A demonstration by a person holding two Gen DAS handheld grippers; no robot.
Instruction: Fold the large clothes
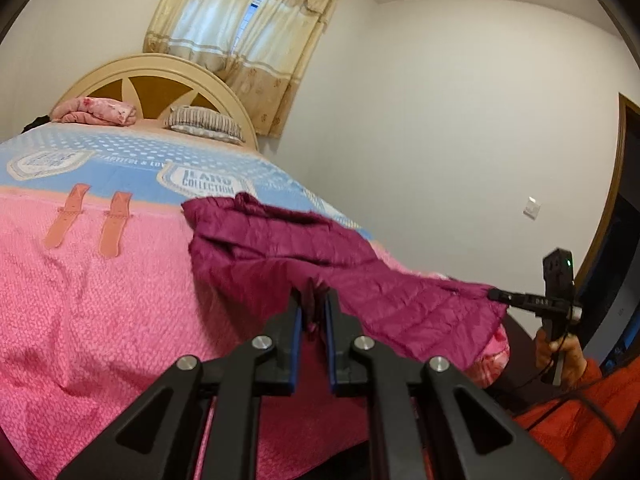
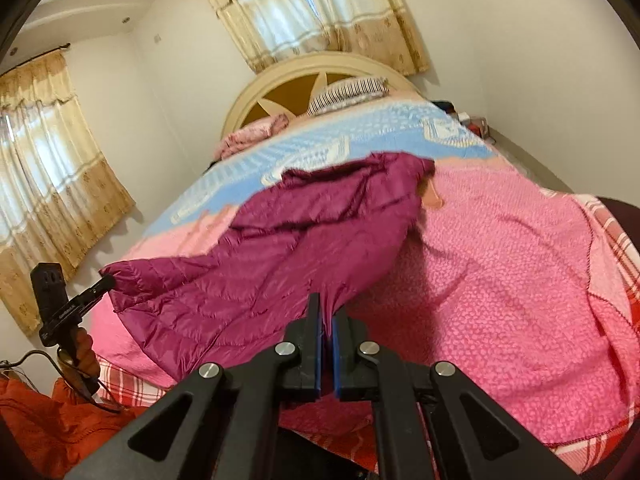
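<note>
A maroon quilted jacket (image 1: 304, 252) lies partly on the bed, its near edge lifted and stretched between both grippers. My left gripper (image 1: 313, 308) is shut on a bunched corner of the jacket. The right gripper (image 1: 496, 295) shows at the right of the left wrist view, pinching the other corner. In the right wrist view my right gripper (image 2: 327, 320) is shut on the jacket (image 2: 280, 240), and the left gripper (image 2: 107, 280) holds the far corner at the left.
The bed has a pink blanket (image 1: 100, 300) and a blue sheet (image 1: 132, 160). A folded pink quilt (image 1: 96, 110) and a striped pillow (image 1: 204, 124) lie by the headboard (image 1: 132, 76). Orange clothing (image 1: 580, 412) is near me. Curtains (image 2: 52, 168) hang at the left.
</note>
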